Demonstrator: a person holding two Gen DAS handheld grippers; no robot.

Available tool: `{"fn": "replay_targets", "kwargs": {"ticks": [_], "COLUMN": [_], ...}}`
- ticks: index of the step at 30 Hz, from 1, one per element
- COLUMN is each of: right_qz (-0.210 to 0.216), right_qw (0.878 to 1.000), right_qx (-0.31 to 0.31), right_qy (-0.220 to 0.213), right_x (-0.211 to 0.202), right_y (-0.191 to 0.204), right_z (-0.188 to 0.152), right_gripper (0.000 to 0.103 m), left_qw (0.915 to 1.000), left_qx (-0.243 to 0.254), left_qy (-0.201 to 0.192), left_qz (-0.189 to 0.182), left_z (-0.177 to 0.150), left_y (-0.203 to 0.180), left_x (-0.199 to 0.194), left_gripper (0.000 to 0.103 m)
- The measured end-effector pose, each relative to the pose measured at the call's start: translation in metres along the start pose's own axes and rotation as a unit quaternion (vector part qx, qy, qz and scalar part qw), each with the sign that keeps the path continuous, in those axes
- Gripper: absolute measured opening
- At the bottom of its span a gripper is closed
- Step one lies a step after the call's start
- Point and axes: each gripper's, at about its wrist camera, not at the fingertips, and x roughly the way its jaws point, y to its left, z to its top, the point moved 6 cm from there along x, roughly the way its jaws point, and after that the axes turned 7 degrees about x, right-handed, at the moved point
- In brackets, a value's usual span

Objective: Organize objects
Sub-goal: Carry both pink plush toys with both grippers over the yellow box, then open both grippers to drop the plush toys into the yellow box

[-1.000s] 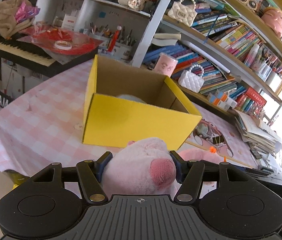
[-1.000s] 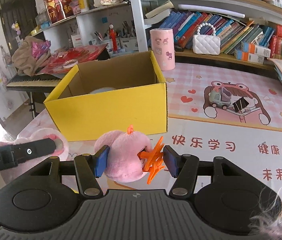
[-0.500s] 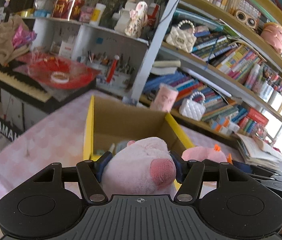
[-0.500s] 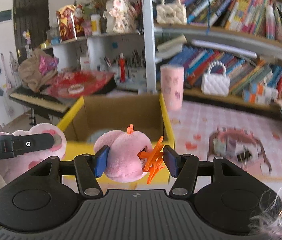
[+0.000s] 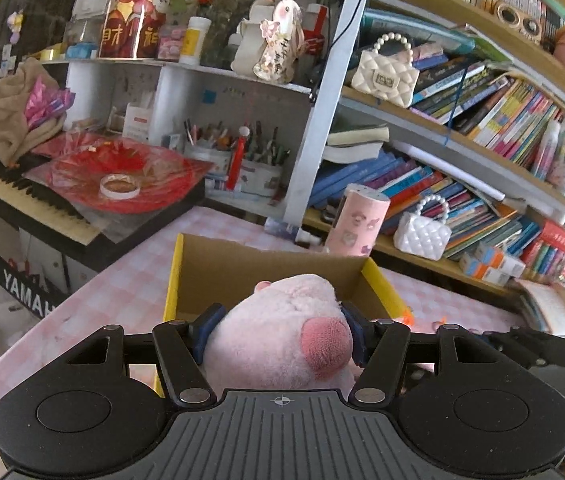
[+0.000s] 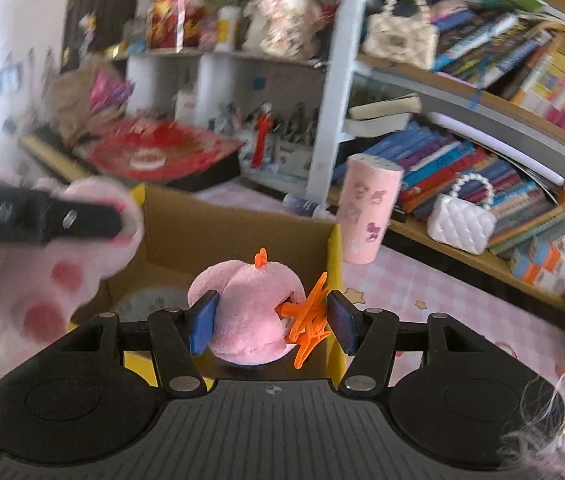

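Both toys have risen from the surface and now hang over the yellow box (image 5: 266,268): left tongs (image 5: 278,332) clamp the pink plush (image 5: 282,344), right tongs (image 6: 268,322) clamp the orange-footed plush (image 6: 242,312) (release looks next).

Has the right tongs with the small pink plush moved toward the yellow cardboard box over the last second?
Yes. The right tongs and small pink plush went from short of the yellow cardboard box's front wall to above its opening.

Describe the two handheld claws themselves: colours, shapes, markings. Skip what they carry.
Both match. The left claw and right claw each have a black ribbed body, two round black discs at the sides, angular black linkage arms with silver rivets, blue pads and a small white crosshair mark at centre. White lettering, blurred, runs along the left claw's side in the right wrist view.
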Motion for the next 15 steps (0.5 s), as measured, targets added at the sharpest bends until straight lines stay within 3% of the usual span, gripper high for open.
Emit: {"fn": "replay_targets", "kwargs": {"ticks": [5,15], "right_qz": [0.021,0.041], "right_qw": [0.999,0.997], "right_qx": [-0.037,-0.037], "right_qy": [0.028,0.046], "right_x": [0.023,0.042], "right_y": [0.005,0.000], "right_z": [-0.009,-0.007], "right_gripper": [0.056,0.057], "left_qw": [0.9995,0.9975], "left_qx": [0.019,0.033], "left_qy": [0.009,0.033], "left_qz": [0.022,0.053], "left_z": [-0.001,-0.005], "left_y": [-0.004,-0.002], "left_x": [0.018,0.043], "left_gripper": [0.061,0.061]}}
